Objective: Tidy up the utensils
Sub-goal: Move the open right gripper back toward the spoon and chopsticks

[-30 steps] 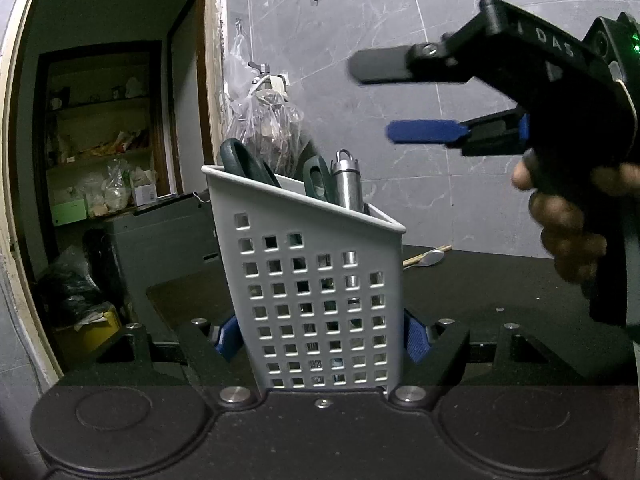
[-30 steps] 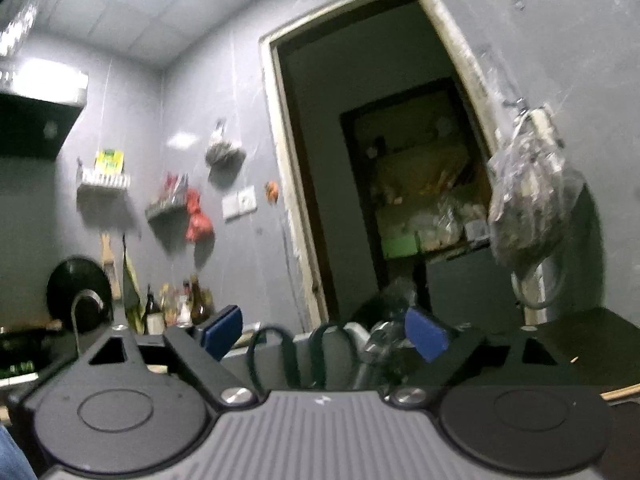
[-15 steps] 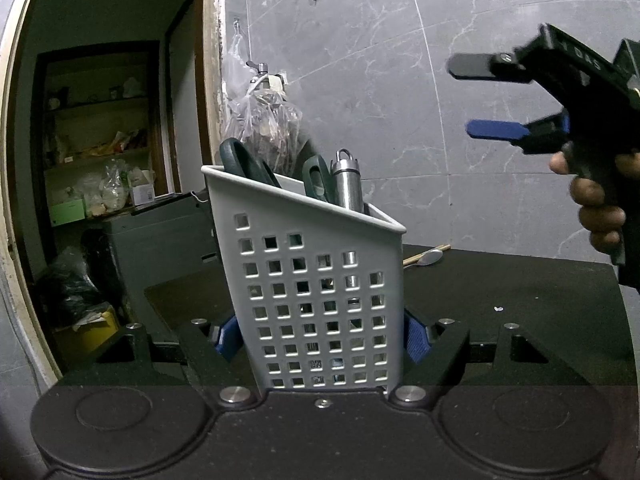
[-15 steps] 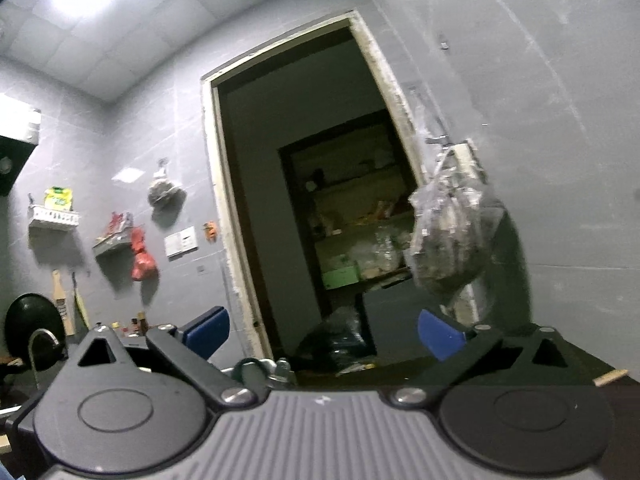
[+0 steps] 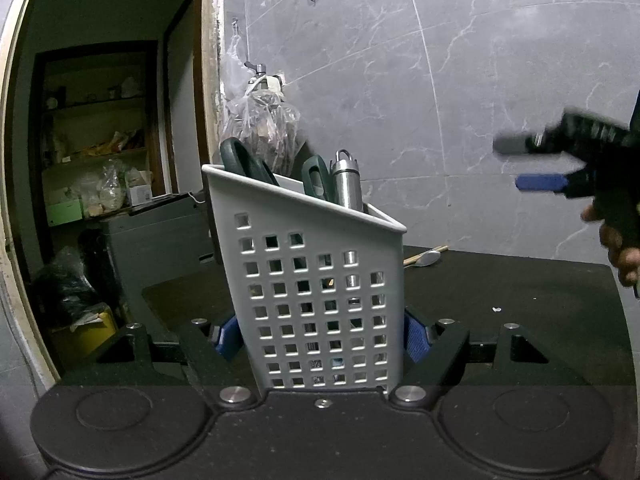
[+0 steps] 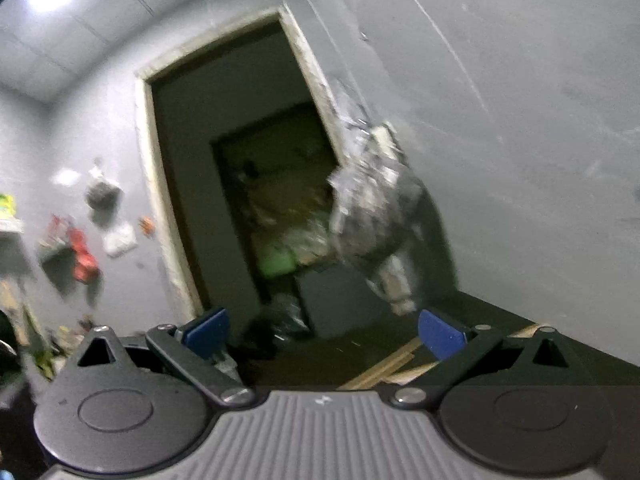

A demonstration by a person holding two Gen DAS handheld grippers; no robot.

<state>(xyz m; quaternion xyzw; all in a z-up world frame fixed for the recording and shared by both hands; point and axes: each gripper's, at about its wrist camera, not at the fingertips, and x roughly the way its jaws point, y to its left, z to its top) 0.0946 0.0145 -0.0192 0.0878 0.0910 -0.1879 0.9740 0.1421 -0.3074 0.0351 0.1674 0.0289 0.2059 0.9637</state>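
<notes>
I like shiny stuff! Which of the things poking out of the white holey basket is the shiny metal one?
The silver steel cylinder with a loop on top, standing rightmost in the white perforated plastic basket. The two handles left of it are dark green and dull.

no readable text anywhere. raised marking on right gripper (image 5: 532, 164) body too blurred to make out. small logo on gripper housing in right wrist view, not legible.

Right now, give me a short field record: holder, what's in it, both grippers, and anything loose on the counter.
holder: white perforated plastic utensil holder, upright on the dark counter
contents: two dark green handles, steel handle
left gripper: jaws shut on holder's sides
right gripper: jaws open, empty, off to the right
loose: spoon and chopsticks behind holder
</notes>
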